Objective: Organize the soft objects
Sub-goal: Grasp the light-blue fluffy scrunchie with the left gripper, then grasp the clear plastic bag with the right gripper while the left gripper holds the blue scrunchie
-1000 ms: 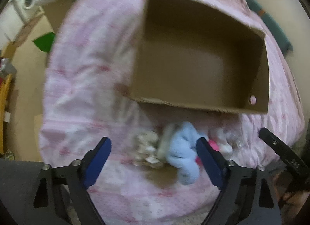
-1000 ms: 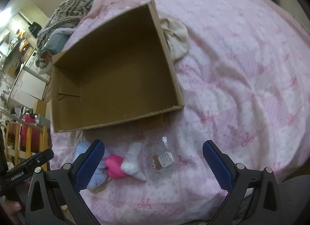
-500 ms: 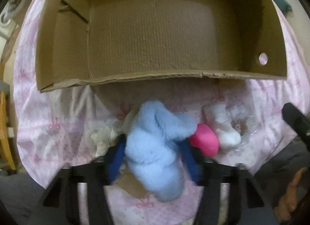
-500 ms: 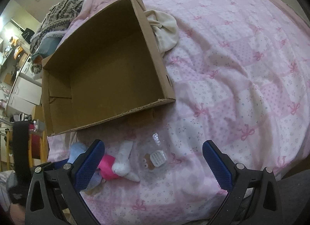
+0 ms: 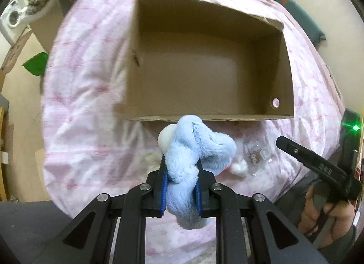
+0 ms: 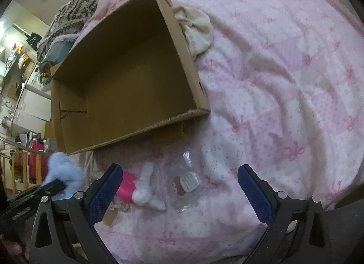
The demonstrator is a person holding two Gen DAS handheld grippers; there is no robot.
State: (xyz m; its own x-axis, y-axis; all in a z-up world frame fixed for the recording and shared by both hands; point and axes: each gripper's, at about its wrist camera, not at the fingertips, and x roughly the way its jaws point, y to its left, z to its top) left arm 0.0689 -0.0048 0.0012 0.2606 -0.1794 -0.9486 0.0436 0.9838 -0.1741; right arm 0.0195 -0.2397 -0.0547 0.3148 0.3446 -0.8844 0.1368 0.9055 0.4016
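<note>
My left gripper [image 5: 180, 182] is shut on a fluffy light-blue plush toy [image 5: 195, 150] and holds it above the bed, just in front of the near wall of an open, empty cardboard box [image 5: 204, 59]. The blue plush also shows at the left of the right wrist view [image 6: 60, 168]. My right gripper [image 6: 179, 191] is open and empty, hovering over a pink-and-white plush [image 6: 138, 187] and a clear packet with a small brown and white item [image 6: 185, 183] lying on the bed in front of the box [image 6: 127, 77].
The pink bow-patterned quilt [image 6: 284, 95] covers the bed. A cream cloth bundle [image 6: 198, 29] lies beside the box's far right wall. A crocheted cream piece [image 6: 118, 206] lies by the pink plush. Clothes pile [image 6: 68, 23] and room furniture sit beyond the bed's left edge.
My left gripper closed on the blue plush and lifted it off the bed, pulling back from the box. The right gripper stayed open, shifting slightly over the packet.
</note>
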